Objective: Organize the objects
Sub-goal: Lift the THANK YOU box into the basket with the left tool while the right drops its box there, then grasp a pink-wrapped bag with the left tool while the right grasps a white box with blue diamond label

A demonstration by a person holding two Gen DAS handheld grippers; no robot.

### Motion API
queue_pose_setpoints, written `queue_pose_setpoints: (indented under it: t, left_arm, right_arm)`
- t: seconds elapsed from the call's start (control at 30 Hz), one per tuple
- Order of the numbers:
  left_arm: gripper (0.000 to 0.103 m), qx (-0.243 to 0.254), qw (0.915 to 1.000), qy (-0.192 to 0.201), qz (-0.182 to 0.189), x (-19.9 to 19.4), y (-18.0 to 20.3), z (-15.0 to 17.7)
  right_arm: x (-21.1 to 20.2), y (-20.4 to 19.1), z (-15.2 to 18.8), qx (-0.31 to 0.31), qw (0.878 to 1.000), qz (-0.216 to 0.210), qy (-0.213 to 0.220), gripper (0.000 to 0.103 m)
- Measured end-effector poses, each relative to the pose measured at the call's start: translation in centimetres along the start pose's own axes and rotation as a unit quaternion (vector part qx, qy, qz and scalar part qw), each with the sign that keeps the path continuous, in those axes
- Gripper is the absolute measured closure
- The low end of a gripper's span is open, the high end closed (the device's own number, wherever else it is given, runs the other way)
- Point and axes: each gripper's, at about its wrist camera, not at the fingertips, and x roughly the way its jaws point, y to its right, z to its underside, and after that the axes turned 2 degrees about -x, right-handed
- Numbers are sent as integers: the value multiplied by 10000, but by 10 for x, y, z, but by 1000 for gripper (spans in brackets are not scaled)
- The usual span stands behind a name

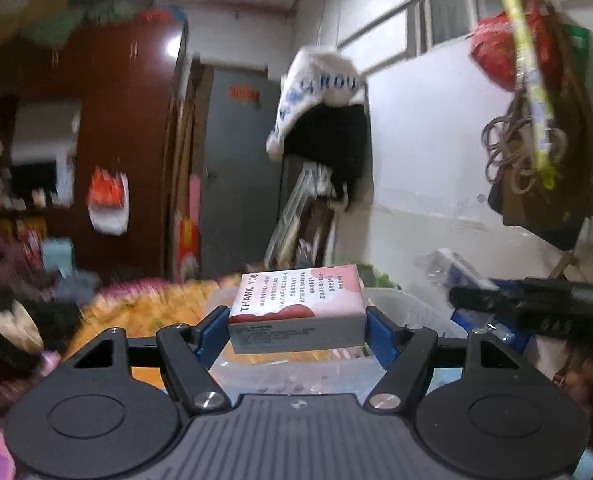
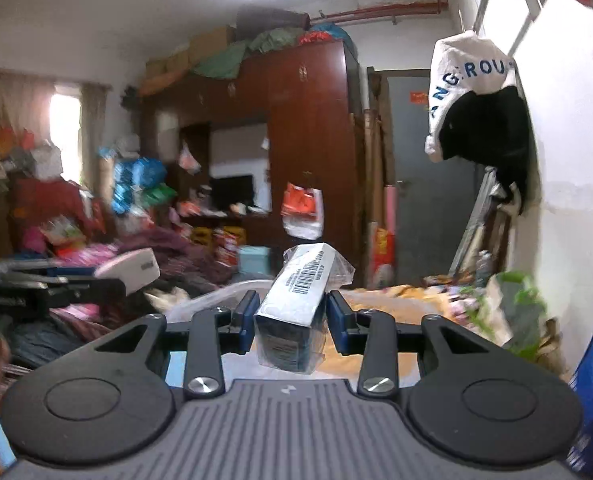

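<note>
My left gripper (image 1: pixel 298 334) is shut on a white and pink box (image 1: pixel 298 302) printed "THANK YOU", held flat in the air between the blue pads. My right gripper (image 2: pixel 290 318) is shut on a narrow blue box in clear plastic wrap (image 2: pixel 300 292) with a barcode label on top. In the right wrist view the left gripper and its box (image 2: pixel 130 266) show at the left edge. Part of the right gripper (image 1: pixel 536 306) reaches in from the right in the left wrist view. A clear plastic bin (image 1: pixel 400 304) lies below the left gripper.
An orange patterned bedcover (image 2: pixel 400 300) spreads below both grippers. A dark wooden wardrobe (image 2: pixel 308 140) and a grey door (image 2: pixel 424 184) stand behind. Clothes hang on the right wall (image 2: pixel 476 100). Piles of bags and clothes (image 2: pixel 76 216) fill the left side.
</note>
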Motion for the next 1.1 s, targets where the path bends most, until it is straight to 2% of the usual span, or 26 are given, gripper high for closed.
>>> queue_pose_setpoints:
  t: [0.07, 0.13, 0.27, 0.3, 0.33, 0.37, 0.4, 0.47, 0.53, 0.57, 0.6, 0.67, 0.73, 0.83, 0.93, 1.0, 1.1]
  left_arm:
    - [28, -213, 9993, -271, 127, 25, -8, -10]
    - [28, -247, 9989, -401, 58, 40, -10, -12]
    - [28, -139, 9990, -415, 105, 57, -7, -13]
    - [26, -106, 9990, -403, 169, 61, -5, -13]
    - [17, -82, 9989, -415, 205, 66, -4, -12]
    - [8, -84, 9989, -431, 185, 69, -3, -11]
    - [7, -109, 9988, -458, 126, 74, -3, -10]
    - [8, -138, 9985, -511, 146, 73, -3, -7]
    - [8, -50, 9989, -427, 185, 58, -1, -2]
    - [8, 33, 9991, -385, 152, 46, 0, 3]
    - [8, 127, 9993, -340, 101, 32, 2, 9]
    - [8, 284, 9994, -141, -120, -4, 5, 29]
    - [8, 389, 9989, 14, -271, -37, 9, 52]
    - [8, 412, 9989, 205, -122, -79, 12, 92]
    - [8, 308, 9995, 73, 59, -98, 15, 125]
    - [8, 199, 9997, -4, 148, -104, 16, 140]
    - [8, 136, 9997, -79, 174, -101, 26, 152]
  right_arm:
    - [18, 2, 0, -7, 9998, -38, -186, 63]
    - [32, 6, 1, 84, 9993, -89, -342, 63]
    - [42, 3, 6, -81, 9991, 65, -416, 63]
    - [42, 1, 7, -139, 9990, 118, -409, 63]
    - [42, -1, 7, -214, 9990, 155, -347, 61]
    - [41, -3, 7, -269, 9992, 178, -255, 58]
    - [39, -4, 7, -295, 9992, 194, -180, 42]
    - [33, -6, 6, -281, 9993, 227, -140, 24]
    - [18, -8, 9, -235, 9991, 340, 30, 14]
    - [5, -8, 13, -146, 9996, 242, 66, 4]
    - [-5, -7, 17, -67, 9999, 134, 66, 0]
    - [-32, -7, 32, 22, 9999, 18, 134, 0]
    - [-61, -13, 57, 32, 9996, 114, 241, 0]
    - [-93, -25, 100, 53, 9998, 144, 152, 0]
    - [-111, -36, 134, 162, 9997, 111, 132, 0]
    - [-114, -42, 146, 166, 9997, 110, 154, 0]
    - [-114, -53, 153, -146, 9997, 147, 161, 1]
